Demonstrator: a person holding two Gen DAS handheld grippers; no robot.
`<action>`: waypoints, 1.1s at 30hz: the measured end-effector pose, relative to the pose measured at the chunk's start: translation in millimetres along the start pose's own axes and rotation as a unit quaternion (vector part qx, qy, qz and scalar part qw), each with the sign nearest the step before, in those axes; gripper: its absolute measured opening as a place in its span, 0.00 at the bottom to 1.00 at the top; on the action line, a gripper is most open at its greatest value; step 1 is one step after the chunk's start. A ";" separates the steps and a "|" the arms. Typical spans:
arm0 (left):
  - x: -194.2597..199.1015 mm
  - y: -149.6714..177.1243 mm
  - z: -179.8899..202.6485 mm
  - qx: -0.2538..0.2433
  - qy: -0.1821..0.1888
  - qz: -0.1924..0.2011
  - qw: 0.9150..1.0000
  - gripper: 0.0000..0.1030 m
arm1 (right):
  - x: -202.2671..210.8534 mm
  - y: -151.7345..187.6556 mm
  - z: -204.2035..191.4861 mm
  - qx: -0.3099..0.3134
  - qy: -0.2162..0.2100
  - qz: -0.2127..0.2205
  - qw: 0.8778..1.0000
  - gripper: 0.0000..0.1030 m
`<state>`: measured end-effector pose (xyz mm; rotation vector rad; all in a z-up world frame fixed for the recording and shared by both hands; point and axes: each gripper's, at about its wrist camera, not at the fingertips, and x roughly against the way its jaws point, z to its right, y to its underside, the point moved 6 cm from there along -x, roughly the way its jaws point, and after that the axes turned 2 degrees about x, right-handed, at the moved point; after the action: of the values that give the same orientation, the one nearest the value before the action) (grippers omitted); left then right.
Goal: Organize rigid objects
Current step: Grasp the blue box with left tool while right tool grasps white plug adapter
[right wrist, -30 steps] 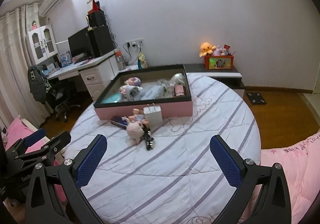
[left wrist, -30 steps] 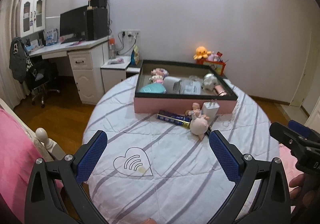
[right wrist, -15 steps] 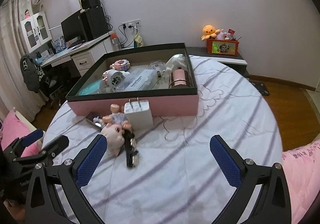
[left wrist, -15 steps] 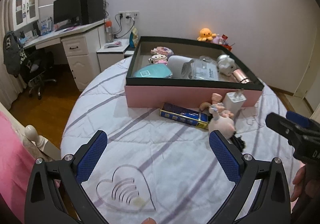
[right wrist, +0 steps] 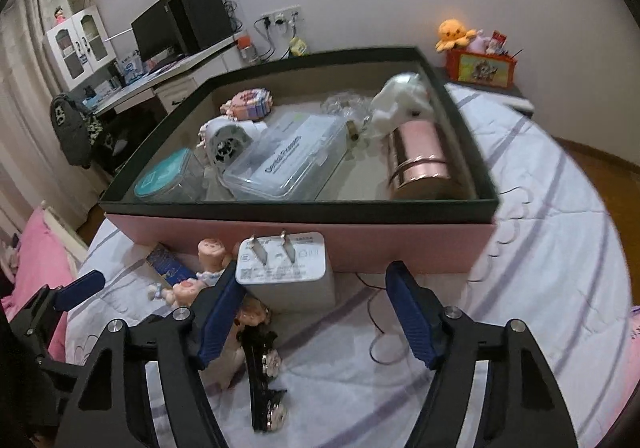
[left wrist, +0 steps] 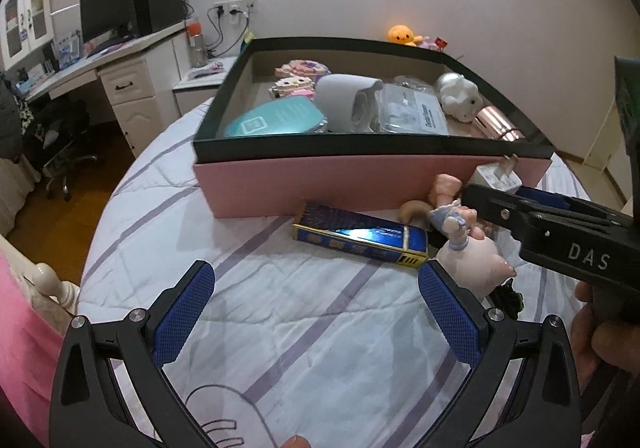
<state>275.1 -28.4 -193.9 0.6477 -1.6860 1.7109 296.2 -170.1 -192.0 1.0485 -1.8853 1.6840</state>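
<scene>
A white plug charger (right wrist: 286, 272) stands on the striped bed before the pink box (right wrist: 296, 204). My right gripper (right wrist: 315, 288) has its jaws closing around it. Its left finger (right wrist: 218, 312) is at the charger's side and the right finger (right wrist: 412, 316) is still apart from it. My left gripper (left wrist: 316, 316) hangs open over bare bedding, short of a blue flat box (left wrist: 360, 238). A pink pig figure (left wrist: 472, 264) and a small doll (left wrist: 444, 200) lie beside that box. A black hair clip (right wrist: 262, 368) lies under the right gripper. The right gripper (left wrist: 520, 208) reaches in from the right in the left wrist view.
The box holds a teal case (left wrist: 272, 122), a white dryer (right wrist: 228, 140), a clear case (right wrist: 288, 158), a rose-gold cylinder (right wrist: 418, 164) and a white toy (right wrist: 404, 96). A thin cable (right wrist: 374, 328) loops on the bedding. A desk (left wrist: 120, 64) and chair stand at left.
Both grippers moved forward and down toward the objects in front of the box. The right gripper's jaws narrowed and now flank the charger.
</scene>
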 end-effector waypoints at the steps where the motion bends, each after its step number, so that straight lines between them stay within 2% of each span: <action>1: -1.9 -0.7 2.1 -0.003 0.001 -0.002 1.000 1.00 | -0.5 1.2 0.8 0.003 0.000 -0.002 1.000 0.64; 2: -3.4 -1.1 4.2 -0.005 0.002 -0.004 1.000 1.00 | 0.1 3.1 2.1 0.001 -0.006 -0.002 1.000 0.50; 3: -4.3 -1.4 5.7 -0.007 0.005 -0.007 1.000 1.00 | 0.4 4.9 3.3 0.002 -0.012 -0.002 1.000 0.40; 15: -22.2 -5.8 14.4 -0.014 0.015 -0.034 0.999 1.00 | 18.0 11.7 20.6 -0.011 -0.006 0.009 1.000 0.40; 20: -37.6 -11.6 14.3 -0.026 -0.007 -0.054 0.998 0.99 | 22.3 14.5 23.3 -0.015 -0.004 0.010 1.000 0.40; 21: -37.7 -12.2 16.7 -0.033 -0.007 -0.053 0.998 0.98 | 22.9 14.8 23.2 -0.015 -0.004 0.011 1.000 0.40; 24: -32.9 -10.9 19.3 -0.038 0.005 -0.044 0.998 0.80 | 25.8 15.6 22.9 -0.016 -0.004 0.012 1.000 0.40; 33: 0.8 0.8 4.8 0.005 0.023 -0.018 1.000 0.81 | 52.2 20.3 19.9 -0.012 -0.002 0.028 1.000 0.40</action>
<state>273.6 -33.1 -193.6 0.6350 -1.6263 1.6967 251.4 -203.2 -171.5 0.9986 -1.9486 1.6869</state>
